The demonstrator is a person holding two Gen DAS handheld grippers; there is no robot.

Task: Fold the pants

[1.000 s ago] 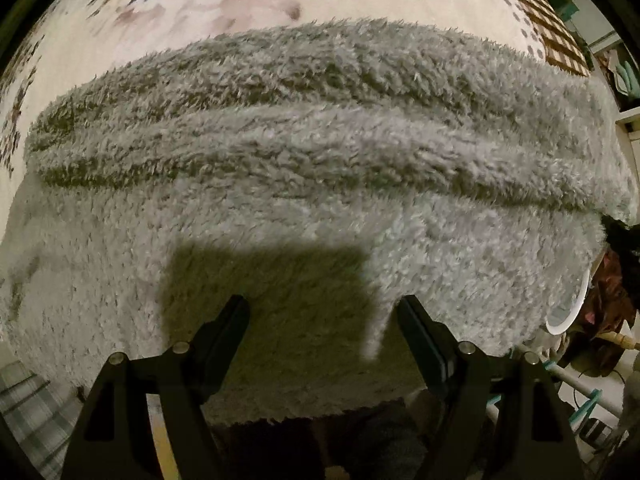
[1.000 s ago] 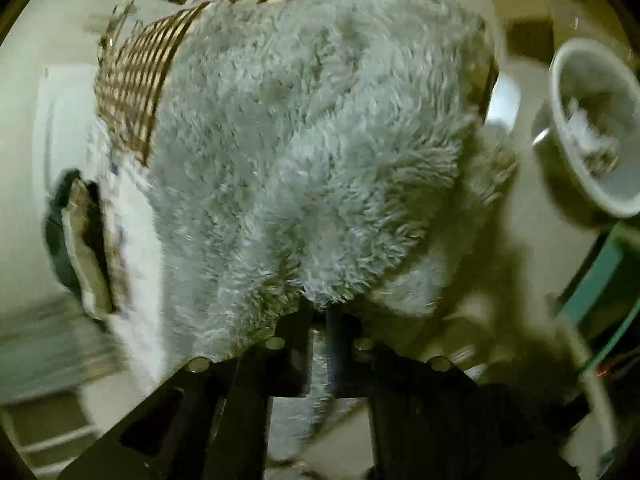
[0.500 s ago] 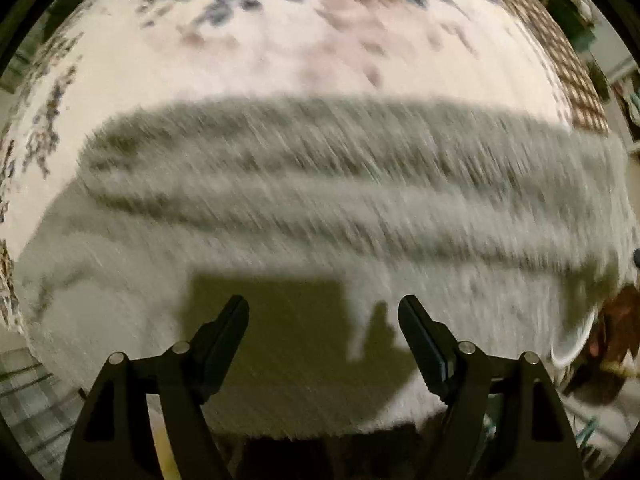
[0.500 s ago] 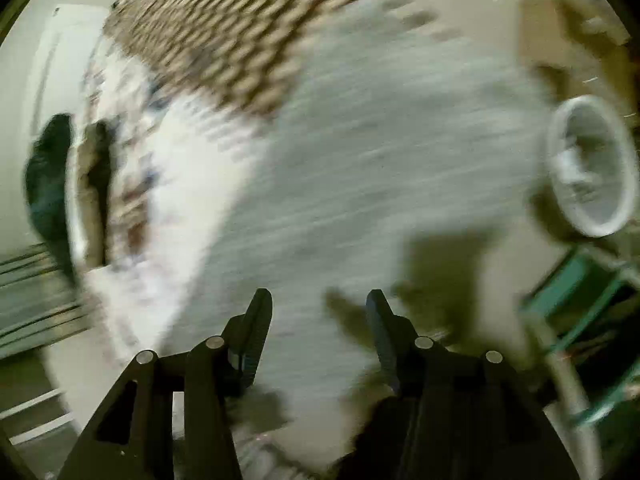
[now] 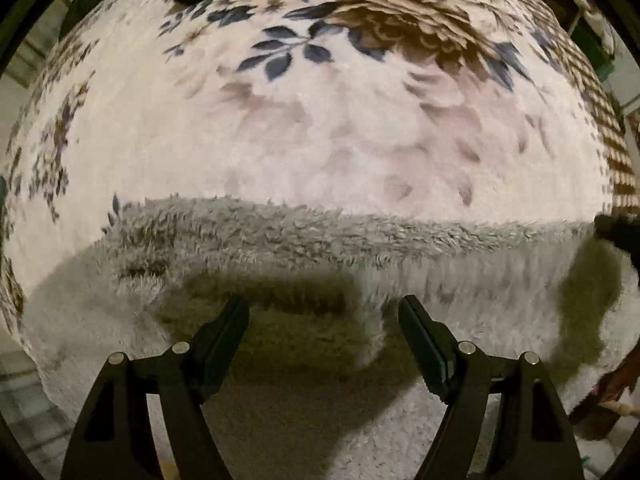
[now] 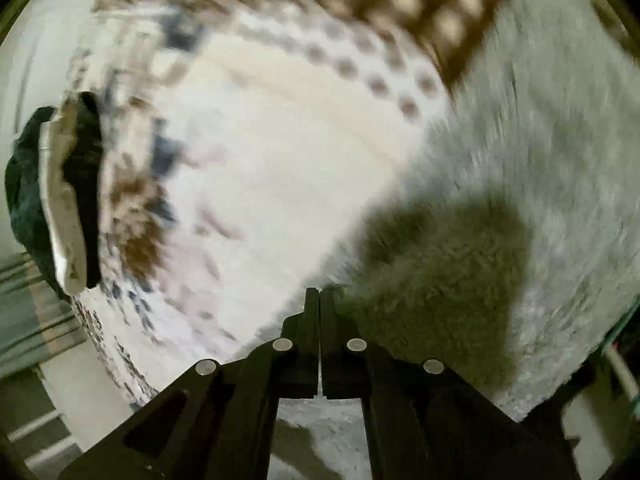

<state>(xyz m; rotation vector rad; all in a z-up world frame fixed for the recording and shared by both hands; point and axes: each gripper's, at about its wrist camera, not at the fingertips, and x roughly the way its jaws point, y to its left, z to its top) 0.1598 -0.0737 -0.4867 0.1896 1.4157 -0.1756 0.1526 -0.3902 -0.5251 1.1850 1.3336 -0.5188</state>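
Observation:
The fluffy grey pants (image 5: 320,240) lie folded across a floral blanket (image 5: 320,120), with their far edge running straight across the left wrist view. My left gripper (image 5: 322,304) hangs over the near part of the pants, pointing down. It is open with nothing between its fingers. In the blurred right wrist view the pants (image 6: 540,160) fill the right side. My right gripper (image 6: 320,292) is above their left edge, jaws pressed together and empty.
The blanket (image 6: 280,160) has a brown checked border (image 6: 420,8) at the top. A dark folded bundle with a pale strip (image 6: 60,200) lies at the blanket's far left. A dark object (image 5: 620,232) pokes in at the right edge of the left wrist view.
The right gripper let go of the pants fold, opened, then shut empty while swinging towards the blanket. The left gripper stayed open and moved over the pants towards their far edge, bringing more blanket into view.

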